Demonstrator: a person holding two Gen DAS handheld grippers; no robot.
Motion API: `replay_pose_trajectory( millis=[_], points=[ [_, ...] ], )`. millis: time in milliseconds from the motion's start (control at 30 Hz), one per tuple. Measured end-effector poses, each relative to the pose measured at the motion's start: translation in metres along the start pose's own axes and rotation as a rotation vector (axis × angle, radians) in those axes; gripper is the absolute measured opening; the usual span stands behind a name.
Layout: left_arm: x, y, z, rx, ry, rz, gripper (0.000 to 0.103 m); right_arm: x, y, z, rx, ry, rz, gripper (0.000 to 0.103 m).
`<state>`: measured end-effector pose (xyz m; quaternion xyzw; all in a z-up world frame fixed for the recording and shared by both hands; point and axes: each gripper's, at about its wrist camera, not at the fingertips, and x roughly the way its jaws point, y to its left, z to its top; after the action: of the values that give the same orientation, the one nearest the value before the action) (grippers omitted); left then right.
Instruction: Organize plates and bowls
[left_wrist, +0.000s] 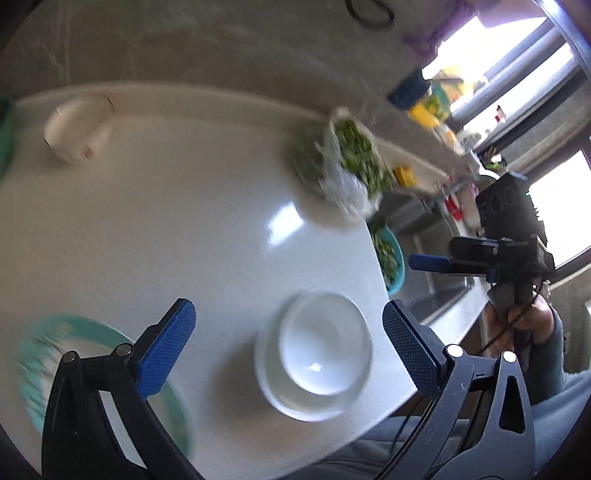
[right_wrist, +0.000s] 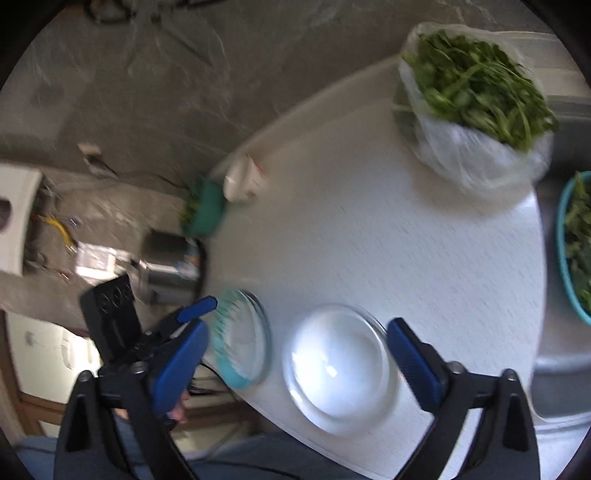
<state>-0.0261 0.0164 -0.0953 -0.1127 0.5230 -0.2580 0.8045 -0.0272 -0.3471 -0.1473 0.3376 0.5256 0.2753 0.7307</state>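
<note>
I hold both grippers, left (left_wrist: 288, 332) and right (right_wrist: 297, 349), wide apart and empty above the white bowls (left_wrist: 317, 354), stacked near the counter (left_wrist: 184, 206) edge; the teal plate (left_wrist: 40, 354) sits apart, probably next to gather.
</note>
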Motion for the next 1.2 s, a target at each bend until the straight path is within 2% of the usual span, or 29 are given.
replay_pose_trajectory(
  millis=[67,133,233,433,500,633,867,1067,1200],
  points=[
    [-0.022,0.031,0.021,-0.014,-0.049,0.033,0.103,0.004,0.005,0.021,0.009,-0.022,0.043,0.103],
    [-0.042,0.069,0.044,-0.040,-0.070,0.103,0.103,0.016,0.019,0.044,0.000,-0.015,0.012,0.103],
    [-0.059,0.120,0.072,-0.080,-0.111,0.124,0.103,0.043,0.046,0.069,-0.056,-0.015,-0.007,0.103],
    [-0.045,0.210,0.117,-0.142,-0.082,0.171,0.103,0.112,0.089,0.113,-0.112,-0.001,-0.028,0.103],
    [-0.034,0.237,0.128,-0.163,-0.073,0.178,0.103,0.135,0.097,0.124,-0.120,0.003,-0.063,0.103],
    [-0.015,0.265,0.143,-0.165,-0.049,0.183,0.103,0.172,0.104,0.137,-0.127,0.014,-0.097,0.103],
    [0.042,0.307,0.177,-0.141,0.011,0.192,0.103,0.230,0.103,0.161,-0.109,0.037,-0.115,0.103],
    [0.072,0.342,0.196,-0.156,0.033,0.204,0.103,0.266,0.094,0.181,-0.057,0.061,-0.118,0.103],
    [0.091,0.362,0.203,-0.178,0.081,0.232,0.101,0.282,0.091,0.185,-0.046,0.082,-0.118,0.101]
  ],
)
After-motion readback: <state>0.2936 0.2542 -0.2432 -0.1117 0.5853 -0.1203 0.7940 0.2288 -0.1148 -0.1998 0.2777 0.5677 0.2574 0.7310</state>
